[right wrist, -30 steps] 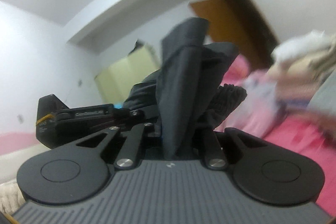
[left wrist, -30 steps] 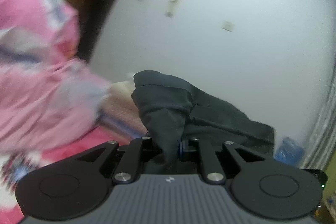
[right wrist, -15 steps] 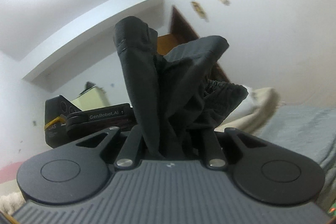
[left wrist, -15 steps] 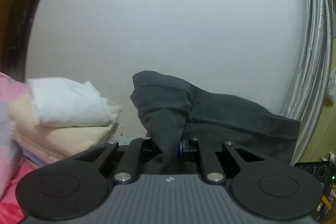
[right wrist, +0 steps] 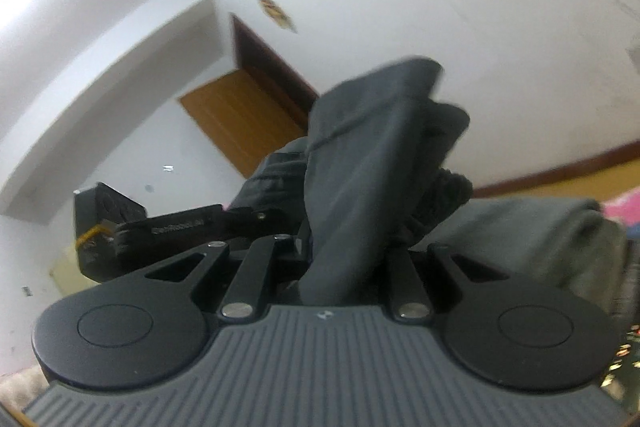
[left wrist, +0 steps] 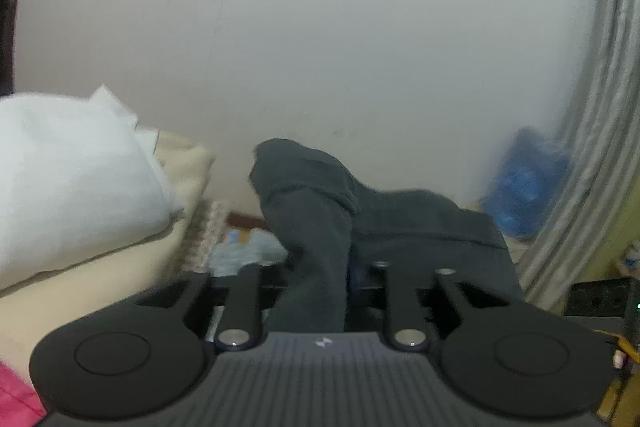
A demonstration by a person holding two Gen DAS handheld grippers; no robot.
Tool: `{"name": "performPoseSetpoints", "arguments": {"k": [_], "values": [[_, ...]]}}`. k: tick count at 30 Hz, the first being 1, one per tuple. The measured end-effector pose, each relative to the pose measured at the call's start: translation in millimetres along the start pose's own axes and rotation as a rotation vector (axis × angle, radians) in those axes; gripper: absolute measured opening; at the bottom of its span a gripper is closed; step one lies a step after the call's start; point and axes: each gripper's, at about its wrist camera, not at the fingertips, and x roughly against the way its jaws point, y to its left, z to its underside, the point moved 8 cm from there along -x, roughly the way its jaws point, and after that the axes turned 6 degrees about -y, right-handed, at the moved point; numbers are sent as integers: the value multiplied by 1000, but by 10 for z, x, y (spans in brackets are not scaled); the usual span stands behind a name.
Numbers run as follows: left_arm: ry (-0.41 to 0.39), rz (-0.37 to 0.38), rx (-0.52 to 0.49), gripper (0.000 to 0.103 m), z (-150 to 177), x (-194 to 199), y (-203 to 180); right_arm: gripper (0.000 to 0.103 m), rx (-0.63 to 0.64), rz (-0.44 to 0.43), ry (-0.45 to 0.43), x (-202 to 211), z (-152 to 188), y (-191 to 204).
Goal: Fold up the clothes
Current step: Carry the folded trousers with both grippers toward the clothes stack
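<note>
A plain white wall (left wrist: 320, 47) is filling the background, with a grey striped curtain (left wrist: 592, 147) hanging at its right end and a blue bag (left wrist: 524, 183) sitting just beside the curtain. Left of the wall's base, folded cream and white bedding (left wrist: 80, 195) is lying stacked. In the right wrist view, a brown door (right wrist: 240, 115) is standing open along that wall.

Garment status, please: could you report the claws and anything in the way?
Left claw shut on garment. Right claw shut on it too. Folded stack lies left; path unobstructed.
</note>
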Motion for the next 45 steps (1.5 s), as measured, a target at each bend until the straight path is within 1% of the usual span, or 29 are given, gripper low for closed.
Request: {"name": "performPoseSetpoints", "arguments": {"k": [1, 5, 6, 7, 10, 11, 13, 14, 15, 18, 19, 20, 21, 23, 24, 26, 28, 29, 31, 32, 33, 35, 37, 39, 40, 42, 43, 44, 45], "values": [[9, -6, 1, 48, 11, -92, 31, 11, -11, 21, 7, -61, 22, -133], [47, -28, 4, 60, 55, -457, 155, 10, -72, 32, 22, -164, 133, -408], [56, -34, 5, 67, 66, -548, 186, 12, -70, 28, 21, -146, 145, -381], [65, -39, 6, 72, 77, -639, 217, 15, -67, 24, 20, -127, 157, -354], [10, -82, 26, 79, -26, -536, 295, 24, -68, 35, 22, -101, 157, -340], [3, -91, 39, 79, -42, -499, 325, 29, -70, 42, 24, -96, 151, -344], [-13, -115, 52, 79, -69, -428, 380, 52, -74, 56, 26, -87, 141, -353], [-23, -130, 48, 79, -79, -383, 397, 56, -76, 63, 26, -70, 136, -351], [-33, -145, 44, 79, -90, -338, 415, 61, -76, 71, 20, 3, 127, -322], [-62, -166, 54, 79, -29, -126, 465, 64, -70, 114, 10, 96, 48, -321], [-71, -169, 51, 79, 6, -40, 475, 68, -60, 126, 10, 105, 25, -295], [-84, -174, 40, 79, 32, 53, 487, 71, -2, 126, 16, 27, 29, -182], [-97, -178, 29, 79, 58, 146, 499, 78, 56, 125, 22, -51, 32, -69], [-118, -202, 6, 77, 200, 330, 457, 80, 172, 123, 34, -207, 39, 157], [-119, -202, -11, 76, 256, 377, 447, 80, 230, 123, 40, -284, 42, 270], [-120, -202, -44, 68, 368, 472, 428, 78, 346, 120, 53, -440, 47, 495], [-106, -210, -96, 52, 545, 504, 317, 70, 462, 118, 65, -596, 51, 720], [-90, -211, -105, 49, 620, 452, 279, 65, 520, 117, 71, -674, 53, 833], [-58, -213, -124, 29, 770, 348, 203, 38, 636, 114, 83, -830, 55, 1058], [-42, -221, -120, 26, 838, 307, 218, 31, 694, 113, 89, -908, 55, 1171], [-25, -229, -115, 26, 905, 266, 234, 23, 748, 113, 105, -1009, 69, 1259], [-20, -236, -102, 26, 963, 225, 283, 19, 787, 151, 253, -1482, 221, 1065], [-15, -242, -84, 26, 1005, 196, 338, 15, 756, 243, 379, -1768, 364, 673], [-12, -237, -54, 28, 1013, 209, 385, 14, 679, 318, 456, -1907, 465, 252], [-12, -233, -38, 29, 1003, 335, 366, 16, 627, 342, 480, -1964, 487, 51], [-9, -223, 2, 31, 971, 319, 418, 20, 548, 337, 481, -1930, 512, -95], [-8, -216, 22, 34, 951, 313, 442, 26, 527, 341, 475, -1933, 480, -110], [-13, -205, 47, 36, 936, 352, 454, 28, 525, 332, 451, -1803, 432, -87], [-19, -194, 72, 41, 920, 393, 466, 29, 523, 323, 426, -1672, 384, -63]]}}
